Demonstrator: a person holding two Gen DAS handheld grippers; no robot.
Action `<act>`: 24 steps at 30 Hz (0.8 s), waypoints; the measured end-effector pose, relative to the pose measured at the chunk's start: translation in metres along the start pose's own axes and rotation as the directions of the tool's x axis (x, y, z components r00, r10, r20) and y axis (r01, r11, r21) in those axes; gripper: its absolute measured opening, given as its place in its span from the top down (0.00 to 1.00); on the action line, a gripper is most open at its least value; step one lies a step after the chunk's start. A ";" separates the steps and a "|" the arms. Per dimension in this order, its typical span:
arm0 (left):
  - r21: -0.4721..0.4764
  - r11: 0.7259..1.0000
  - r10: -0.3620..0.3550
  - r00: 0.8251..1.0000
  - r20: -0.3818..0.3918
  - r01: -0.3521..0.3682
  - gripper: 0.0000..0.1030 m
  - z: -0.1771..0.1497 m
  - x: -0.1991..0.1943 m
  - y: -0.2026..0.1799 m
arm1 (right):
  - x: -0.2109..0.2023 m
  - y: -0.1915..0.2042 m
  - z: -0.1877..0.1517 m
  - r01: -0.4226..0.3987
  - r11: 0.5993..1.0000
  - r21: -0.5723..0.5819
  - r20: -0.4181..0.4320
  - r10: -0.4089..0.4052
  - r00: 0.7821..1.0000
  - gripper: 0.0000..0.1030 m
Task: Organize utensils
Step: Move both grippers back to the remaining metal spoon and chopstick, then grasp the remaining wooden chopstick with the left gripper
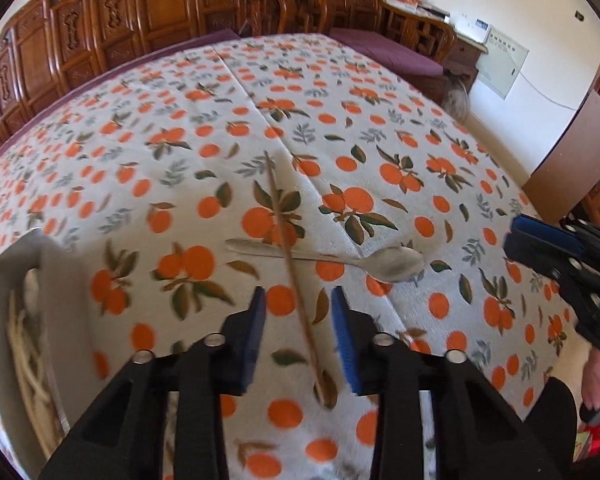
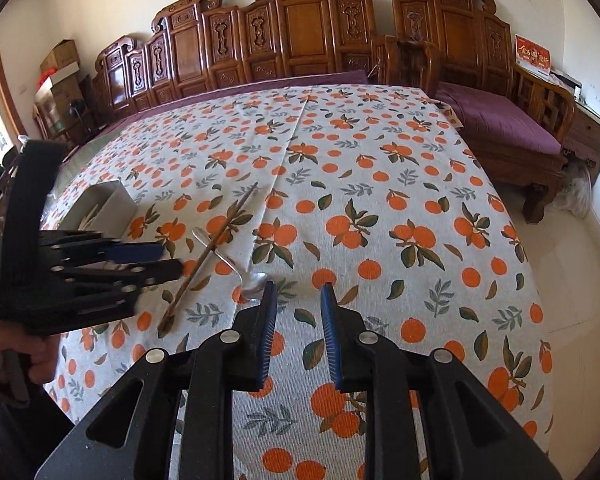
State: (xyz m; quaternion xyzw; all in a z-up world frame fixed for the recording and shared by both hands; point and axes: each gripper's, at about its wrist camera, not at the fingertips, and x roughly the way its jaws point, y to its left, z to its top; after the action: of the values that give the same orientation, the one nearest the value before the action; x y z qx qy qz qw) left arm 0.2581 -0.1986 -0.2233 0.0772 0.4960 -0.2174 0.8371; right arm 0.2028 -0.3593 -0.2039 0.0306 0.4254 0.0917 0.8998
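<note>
- On the table [image 2: 380, 184], covered edge to edge by an orange-print cloth: two loose utensils near the front, one container at the left.
- Utensil box [image 2: 112, 200], pale metal, open top, some light sticks already inside; sits well left of the loose items.
- Left gripper [image 1: 298, 300]: jaws spread, nothing held, straddling the near half of the chopstick, which runs up between the blue pads [image 1: 342, 312]. Can't tell if the tips touch the cloth.
- Right gripper [image 2: 298, 292]: also spread and empty, hovering just beside the spoon bowl.
- Spoon [image 1: 396, 264], metal, flat on the cloth, handle pointing left.
- Chopstick [image 1: 288, 248], thin, brown, lying across the spoon handle, touching it.
- Risk, my read: the stick is thin and flat, so closing may pinch cloth or roll it out.
- Lifting it could drag or flick the spoon, since they cross.
- Grippers are near each other; working both at once may make them bump.
</note>
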 end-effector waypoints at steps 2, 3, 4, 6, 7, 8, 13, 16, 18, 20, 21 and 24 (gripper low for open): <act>-0.011 1.000 0.000 1.000 -0.020 0.000 0.78 0.003 0.013 0.000 | 0.002 0.002 -0.001 0.001 1.000 -0.007 -0.006 -0.001 1.000 0.76; -0.014 1.000 0.000 1.000 -0.024 -0.001 0.78 0.004 0.018 0.000 | 0.003 0.002 -0.002 0.000 1.000 -0.006 -0.007 0.000 1.000 0.76; -0.016 1.000 0.004 1.000 -0.029 -0.004 0.79 0.005 0.021 0.000 | 0.004 0.001 -0.002 -0.003 1.000 -0.002 -0.009 0.003 1.000 0.76; -0.025 1.000 0.005 0.999 -0.039 -0.006 0.84 0.005 0.027 0.002 | 0.006 0.001 -0.003 -0.009 1.000 0.003 -0.013 0.009 1.000 0.76; -0.026 1.000 0.009 1.000 -0.030 -0.009 0.86 0.006 0.028 0.003 | 0.007 0.001 -0.003 -0.011 1.000 0.003 -0.015 0.011 1.000 0.76; -0.026 1.000 0.012 0.999 -0.030 -0.013 0.92 0.007 0.028 0.004 | 0.008 0.002 -0.003 -0.013 1.000 0.003 -0.016 0.013 1.000 0.76; -0.038 0.999 0.007 0.999 -0.038 -0.008 0.96 0.003 0.023 0.011 | 0.014 0.004 -0.002 -0.036 0.999 0.019 -0.024 0.037 0.999 0.76; -0.043 0.999 0.006 1.000 -0.026 -0.007 0.96 -0.003 0.013 0.016 | 0.021 0.009 -0.002 -0.037 0.999 0.008 -0.034 0.038 0.999 0.75; -0.039 0.999 0.009 1.000 -0.013 -0.010 0.96 -0.007 0.003 0.020 | 0.027 0.013 -0.001 -0.041 0.999 0.003 -0.041 0.041 0.998 0.71; -0.032 0.999 0.015 1.000 0.003 -0.015 0.96 -0.010 -0.007 0.022 | 0.035 0.015 0.000 -0.044 0.999 0.007 -0.053 0.044 0.998 0.69; -0.032 0.999 0.013 1.000 0.008 -0.013 0.96 -0.011 -0.011 0.022 | 0.038 0.015 0.001 -0.047 0.999 0.014 -0.059 0.048 0.997 0.69; -0.027 1.000 0.012 0.999 0.032 -0.011 0.96 -0.015 -0.027 0.025 | 0.049 0.014 0.006 -0.062 0.997 0.045 -0.071 0.066 0.995 0.69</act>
State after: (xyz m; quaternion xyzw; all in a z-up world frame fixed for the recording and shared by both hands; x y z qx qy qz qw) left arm 0.2459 -0.1632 -0.2101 0.0651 0.4847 -0.2072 0.8473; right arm 0.2361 -0.3365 -0.2354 0.0601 0.4585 0.1125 0.8795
